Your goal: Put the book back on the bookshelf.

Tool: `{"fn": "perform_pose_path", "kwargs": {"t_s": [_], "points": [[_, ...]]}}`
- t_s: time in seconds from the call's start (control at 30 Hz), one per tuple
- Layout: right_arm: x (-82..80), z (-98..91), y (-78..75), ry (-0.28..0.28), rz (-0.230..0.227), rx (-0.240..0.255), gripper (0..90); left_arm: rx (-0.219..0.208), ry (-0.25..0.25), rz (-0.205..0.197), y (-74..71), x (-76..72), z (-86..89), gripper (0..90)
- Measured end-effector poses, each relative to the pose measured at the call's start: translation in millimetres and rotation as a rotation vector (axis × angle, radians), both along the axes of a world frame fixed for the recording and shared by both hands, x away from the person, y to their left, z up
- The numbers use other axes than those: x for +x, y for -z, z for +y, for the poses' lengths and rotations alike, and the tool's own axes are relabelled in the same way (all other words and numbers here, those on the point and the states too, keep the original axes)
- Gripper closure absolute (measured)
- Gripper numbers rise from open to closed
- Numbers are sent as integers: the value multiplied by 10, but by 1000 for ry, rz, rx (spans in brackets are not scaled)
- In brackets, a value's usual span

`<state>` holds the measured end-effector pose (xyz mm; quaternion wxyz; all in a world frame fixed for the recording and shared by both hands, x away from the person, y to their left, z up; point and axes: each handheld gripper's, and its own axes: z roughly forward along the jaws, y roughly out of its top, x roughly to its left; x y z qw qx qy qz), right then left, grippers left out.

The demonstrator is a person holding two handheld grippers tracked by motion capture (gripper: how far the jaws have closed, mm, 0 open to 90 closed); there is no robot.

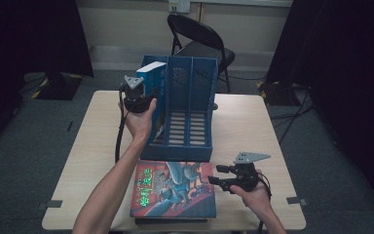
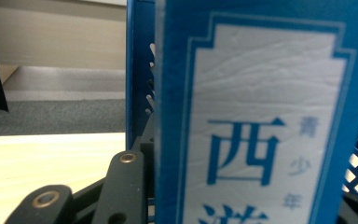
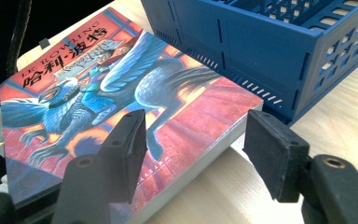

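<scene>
- The left claw [image 1: 141, 92] is held up at about 11 o'clock on the worktop [image 1: 243, 122], pinching the blue book [image 1: 151, 78] by its spine.
- In the left gripper view the blue book [image 2: 256, 121] stands upright and very close, with a white label panel and blue characters; a black jaw lies against its left edge.
- That blue book sits in the leftmost compartment of the blue file rack [image 1: 190, 112], leaning a little, its top rising above the rack's rim.
- The file rack has three compartments with slotted floors and perforated walls; it stands at the middle of the worktop, running from 12 o'clock towards the centre.
- The right claw [image 1: 214, 179] rests low at about 5 o'clock, pointing towards 9 o'clock, its jaws spread and nothing between its pads.
- A picture-cover book [image 1: 175, 190] lies flat at 6 o'clock, just in front of the rack's near wall; the cover shows a winged creature on red and orange.
- In the right gripper view the spread jaws stand either side of the picture-cover book's [image 3: 98, 93] near corner, above it; whether a pad touches the cover I cannot tell.
- The rack's blue wall [image 3: 261, 46] lies just beyond that book.
- Under the picture-cover book a dark edge of another flat thing shows at the worktop's near rim.
- A black folding chair [image 1: 199, 39] stands beyond the worktop at 12 o'clock.
</scene>
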<state>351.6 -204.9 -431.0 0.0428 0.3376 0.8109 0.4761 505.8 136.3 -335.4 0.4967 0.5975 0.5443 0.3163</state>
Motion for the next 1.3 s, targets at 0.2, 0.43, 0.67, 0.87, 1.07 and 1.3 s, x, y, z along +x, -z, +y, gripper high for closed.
{"fn": "perform_pose_path", "kwargs": {"t_s": [0.2, 0.43, 0.67, 0.87, 1.07, 1.3], "points": [[-5, 23, 12, -12, 3, -10, 390, 1, -1, 1, 9, 23, 12, 615], [2, 27, 16, -8, 7, -14, 390, 14, 0, 5, 8, 30, 18, 615], [-2, 41, 23, -16, 11, -21, 390, 30, -3, -4, 96, 43, 8, 613], [17, 14, 35, -9, 17, -18, 389, 18, 8, 29, 215, 34, 73, 612], [14, 37, 44, -11, 20, -32, 389, 23, 46, 46, 226, -72, 149, 609], [3, 47, 32, -6, 14, -33, 389, 44, 80, 53, 267, -237, 173, 605]]}}
